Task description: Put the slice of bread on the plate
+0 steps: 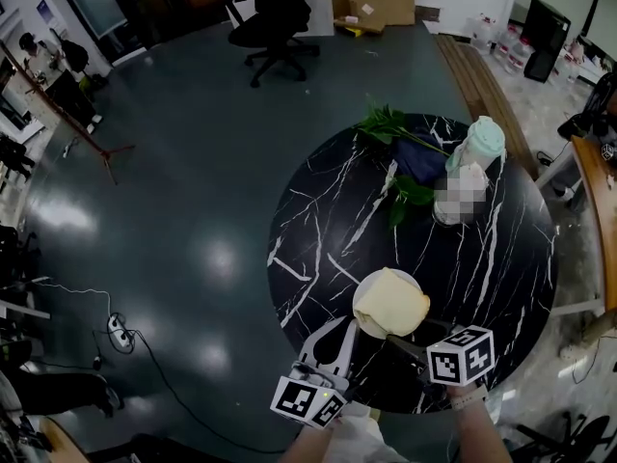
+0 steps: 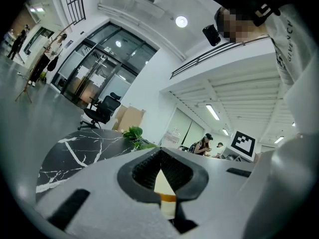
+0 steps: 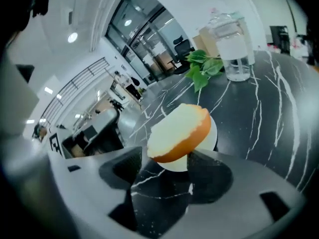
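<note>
Just ahead of the right gripper point(image 3: 167, 171), whose jaws stand wide apart, the slice of bread point(image 3: 179, 131) lies on the white plate point(image 3: 211, 139) — crust side nearest. The left gripper point(image 2: 160, 171) is pinched narrow — pads meeting at the tips, bread glimpsed beyond them.

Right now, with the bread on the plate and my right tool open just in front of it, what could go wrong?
1. The tan-crusted slice of bread lies tilted on the small white plate and hangs over its rim. A nudge from the open right tool could tip it onto the black marble table.
2. The plate sits toward the table's near side, so dragging the tool back carelessly might pull it along.
</note>
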The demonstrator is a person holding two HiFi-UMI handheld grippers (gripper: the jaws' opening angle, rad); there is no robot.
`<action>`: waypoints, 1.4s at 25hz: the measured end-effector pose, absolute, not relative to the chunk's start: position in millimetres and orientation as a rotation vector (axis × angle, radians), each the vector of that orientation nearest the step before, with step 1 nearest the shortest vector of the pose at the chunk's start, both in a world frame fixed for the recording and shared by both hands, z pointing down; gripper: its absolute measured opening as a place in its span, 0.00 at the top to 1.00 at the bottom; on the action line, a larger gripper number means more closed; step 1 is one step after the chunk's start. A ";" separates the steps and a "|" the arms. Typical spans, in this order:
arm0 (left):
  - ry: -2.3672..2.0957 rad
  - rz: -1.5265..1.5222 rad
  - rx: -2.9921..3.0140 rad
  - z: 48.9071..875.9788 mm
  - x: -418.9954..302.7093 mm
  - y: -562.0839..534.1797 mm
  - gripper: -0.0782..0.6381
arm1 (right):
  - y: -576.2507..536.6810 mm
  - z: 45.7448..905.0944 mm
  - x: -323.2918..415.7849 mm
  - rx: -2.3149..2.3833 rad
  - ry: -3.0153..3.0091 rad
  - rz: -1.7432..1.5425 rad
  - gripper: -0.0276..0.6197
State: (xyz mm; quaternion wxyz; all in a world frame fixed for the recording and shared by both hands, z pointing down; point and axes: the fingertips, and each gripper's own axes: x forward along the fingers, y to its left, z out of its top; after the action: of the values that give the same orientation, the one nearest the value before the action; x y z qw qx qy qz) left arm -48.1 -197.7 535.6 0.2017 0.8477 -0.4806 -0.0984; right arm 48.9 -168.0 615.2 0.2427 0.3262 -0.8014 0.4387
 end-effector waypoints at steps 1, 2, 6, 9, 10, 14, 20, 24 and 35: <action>-1.343 -0.281 2.365 534.4 -48.3 -197.7 0.88 | -164.1 616.7 49.8 0.838 -2.165 1.150 0.56; -1.343 -0.287 2.362 533.1 -48.6 -197.6 0.88 | -160.2 618.2 50.7 0.784 -2.139 1.109 0.56; -1.336 -0.314 2.358 528.0 -49.1 -196.0 0.88 | -146.4 625.1 59.2 0.603 -2.015 0.935 0.56; -1.331 -0.327 2.356 525.5 -49.9 -194.0 0.88 | -138.3 632.2 71.8 0.514 -1.880 0.758 0.56; -1.330 -0.331 2.355 524.7 -50.4 -193.1 0.88 | -135.8 634.3 76.5 0.496 -1.835 0.713 0.56; -1.327 -0.341 2.355 522.6 -50.7 -188.3 0.88 | -128.5 633.5 82.4 0.497 -1.808 0.688 0.56; -1.325 -0.332 2.363 520.0 -47.6 -177.7 0.88 | -126.7 607.6 68.2 0.633 -2.031 0.777 0.56; -1.310 -0.306 2.392 516.0 -39.5 -168.4 0.88 | -126.1 584.0 58.6 0.717 -2.202 0.761 0.56; -1.256 -0.288 2.461 493.0 -20.6 -134.3 0.88 | -102.1 505.8 45.7 0.925 -2.553 0.589 0.90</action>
State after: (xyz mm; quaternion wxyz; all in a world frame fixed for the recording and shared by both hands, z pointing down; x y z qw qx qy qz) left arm -20.6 -134.3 493.0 0.1808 0.8712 -0.4448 -0.1021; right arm 45.7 -102.1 505.8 0.1807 0.3274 -0.9037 0.2084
